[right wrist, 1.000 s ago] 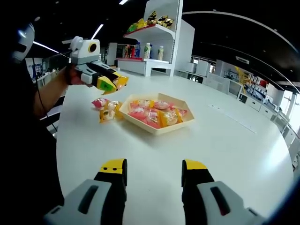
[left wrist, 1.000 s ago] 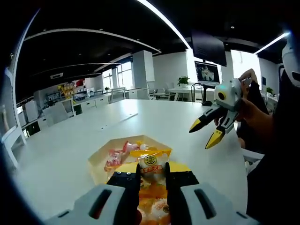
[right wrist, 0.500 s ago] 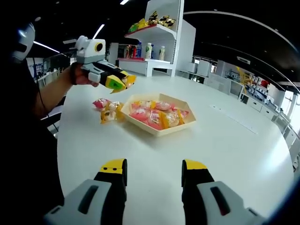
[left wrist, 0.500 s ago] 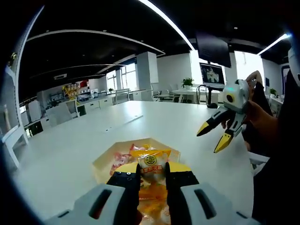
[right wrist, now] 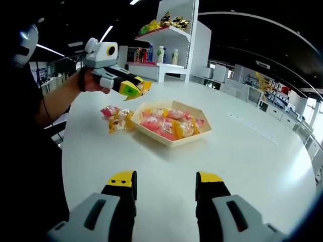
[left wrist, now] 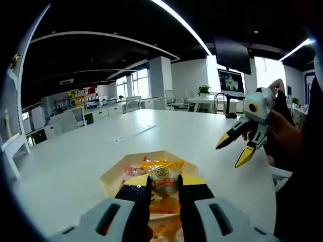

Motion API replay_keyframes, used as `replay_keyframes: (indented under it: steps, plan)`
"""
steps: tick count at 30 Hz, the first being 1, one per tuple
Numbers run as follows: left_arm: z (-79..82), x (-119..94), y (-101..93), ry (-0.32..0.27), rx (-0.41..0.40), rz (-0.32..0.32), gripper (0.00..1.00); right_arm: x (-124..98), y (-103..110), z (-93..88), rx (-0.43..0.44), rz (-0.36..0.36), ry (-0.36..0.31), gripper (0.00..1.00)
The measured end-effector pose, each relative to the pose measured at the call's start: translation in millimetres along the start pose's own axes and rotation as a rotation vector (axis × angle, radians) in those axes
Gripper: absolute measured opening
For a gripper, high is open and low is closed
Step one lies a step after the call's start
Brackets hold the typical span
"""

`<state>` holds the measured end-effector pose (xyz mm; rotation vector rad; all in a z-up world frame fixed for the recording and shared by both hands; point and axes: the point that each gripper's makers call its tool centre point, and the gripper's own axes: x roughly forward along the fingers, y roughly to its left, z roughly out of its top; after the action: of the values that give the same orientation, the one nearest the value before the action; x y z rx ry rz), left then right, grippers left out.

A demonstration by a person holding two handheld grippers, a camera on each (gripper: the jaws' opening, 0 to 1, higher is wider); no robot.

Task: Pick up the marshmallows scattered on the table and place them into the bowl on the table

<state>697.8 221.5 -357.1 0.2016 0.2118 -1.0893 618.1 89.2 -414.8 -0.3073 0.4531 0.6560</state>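
In the left gripper view my left gripper [left wrist: 164, 182] is shut on a yellow-orange marshmallow packet [left wrist: 162, 170], held above the beige hexagonal bowl [left wrist: 112, 175]. The right gripper view has that left gripper [right wrist: 137, 88] in the air over the near-left rim of the bowl [right wrist: 170, 142], which holds several pink and yellow packets. A pink packet [right wrist: 108, 111] and a yellow packet [right wrist: 119, 122] lie on the white table [right wrist: 242, 151] left of the bowl. My right gripper [right wrist: 165, 184] stands open and empty, well short of the bowl; it also hangs open as the right gripper [left wrist: 231, 152] at the right.
A white shelf unit [right wrist: 171, 38] with snacks and bottles stands beyond the table. The person's arm [right wrist: 58, 98] reaches in from the left. The table's curved edge [right wrist: 63, 166] runs close on the left. A monitor [left wrist: 229, 80] and office desks are far behind.
My left gripper has carried the yellow packet a little further toward the bowl, rightward in the right gripper view. The right gripper has stayed still and open.
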Motion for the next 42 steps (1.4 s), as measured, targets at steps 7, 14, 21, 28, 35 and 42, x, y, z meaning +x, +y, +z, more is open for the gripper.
replay_keyframes:
  steps: [7, 14, 21, 28, 35, 42]
  plan:
    - [3.8, 5.0, 3.7, -0.016, -0.009, 0.012, 0.22, -0.4, -0.4, -1.9, 0.006, -0.003, 0.0, 0.46]
    - [5.0, 8.9, 6.4, -0.021, -0.001, 0.025, 0.22, -3.6, 0.7, 2.5, 0.0, -0.005, -0.012, 0.46]
    - [3.7, 12.0, 5.3, -0.04, 0.0, 0.013, 0.22, -6.3, 0.8, -2.3, 0.004, -0.008, -0.008, 0.46]
    - [2.9, 18.9, 6.3, -0.039, 0.003, 0.02, 0.22, -7.2, 0.9, -1.8, 0.008, -0.009, -0.012, 0.46]
    - [0.5, 23.3, 9.6, -0.047, 0.01, 0.037, 0.22, -9.5, -0.2, -1.0, 0.008, -0.014, -0.011, 0.46]
    - [-1.6, 28.9, 10.3, -0.044, 0.025, 0.038, 0.22, -9.2, 2.1, -2.5, 0.009, -0.011, -0.006, 0.46]
